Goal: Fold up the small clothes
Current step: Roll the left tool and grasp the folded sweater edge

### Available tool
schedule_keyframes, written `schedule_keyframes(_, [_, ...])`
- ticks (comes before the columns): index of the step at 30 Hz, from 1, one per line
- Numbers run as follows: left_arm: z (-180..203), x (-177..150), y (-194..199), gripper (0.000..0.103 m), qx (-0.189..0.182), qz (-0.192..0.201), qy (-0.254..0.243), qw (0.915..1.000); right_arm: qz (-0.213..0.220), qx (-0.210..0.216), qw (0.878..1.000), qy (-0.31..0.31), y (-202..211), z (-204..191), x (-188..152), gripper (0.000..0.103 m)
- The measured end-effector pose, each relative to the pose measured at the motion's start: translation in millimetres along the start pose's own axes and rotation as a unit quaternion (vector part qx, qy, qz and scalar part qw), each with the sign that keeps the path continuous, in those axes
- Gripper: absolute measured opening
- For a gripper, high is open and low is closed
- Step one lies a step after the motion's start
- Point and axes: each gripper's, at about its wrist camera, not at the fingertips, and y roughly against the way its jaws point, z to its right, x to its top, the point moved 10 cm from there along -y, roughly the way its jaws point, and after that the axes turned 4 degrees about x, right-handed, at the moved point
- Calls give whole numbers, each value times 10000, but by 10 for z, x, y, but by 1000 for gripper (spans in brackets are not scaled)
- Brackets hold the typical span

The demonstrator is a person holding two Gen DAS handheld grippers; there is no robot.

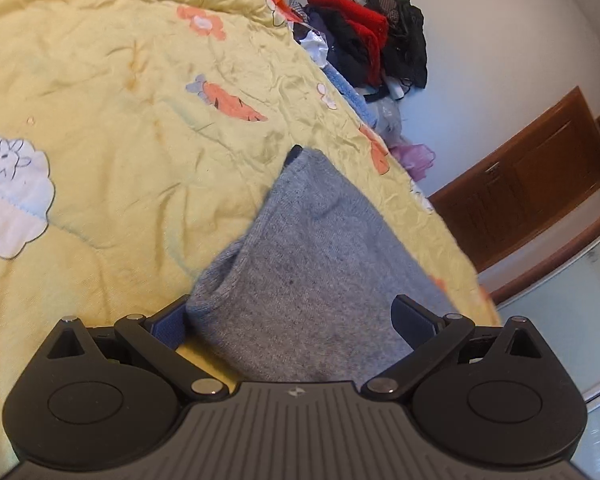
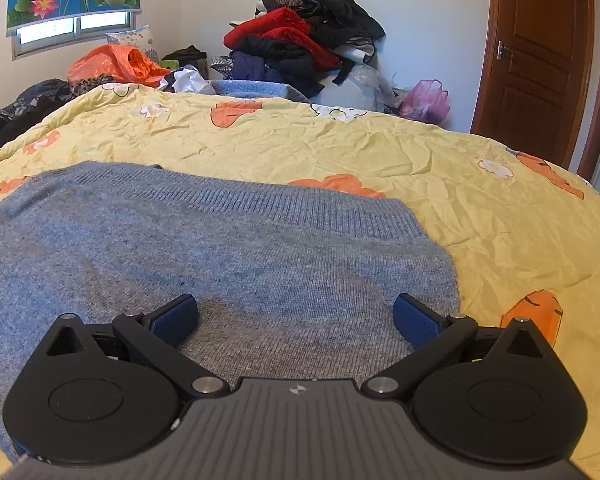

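Observation:
A grey-blue knit garment (image 2: pixel 204 248) lies spread flat on a yellow quilt (image 2: pixel 380 148), its ribbed hem toward the far side. My right gripper (image 2: pixel 296 316) is open, its jaws wide apart just above the near part of the garment, holding nothing. In the left wrist view the same grey knit (image 1: pixel 308 264) rises in a bunched fold between the jaws of my left gripper (image 1: pixel 292 316), which is open; its blue pads (image 1: pixel 414 318) stand wide on either side of the cloth. The quilt (image 1: pixel 120 112) fills the left of that view.
A pile of red and black clothes (image 2: pixel 300 40) sits beyond the bed by the wall, also in the left wrist view (image 1: pixel 364 36). An orange plastic bag (image 2: pixel 116 62), a pink bag (image 2: pixel 426 100) and a brown door (image 2: pixel 536 56) are around it.

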Motion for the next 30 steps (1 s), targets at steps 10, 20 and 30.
schedule_keyframes(10, [-65,54,-119,12,1305,309,-461,9899,63,138,9998,-122,24,22,8,103])
schedule_keyframes(20, [1466,-523,26,9,445,972,-3507,9304,146,724,9944,-752,219,-76,409,103])
schedule_keyframes(30, [1789,-1289,-129,9,-179,340,-4283,9028,-1141,2958,9156,-2472,-332,-518,699,97])
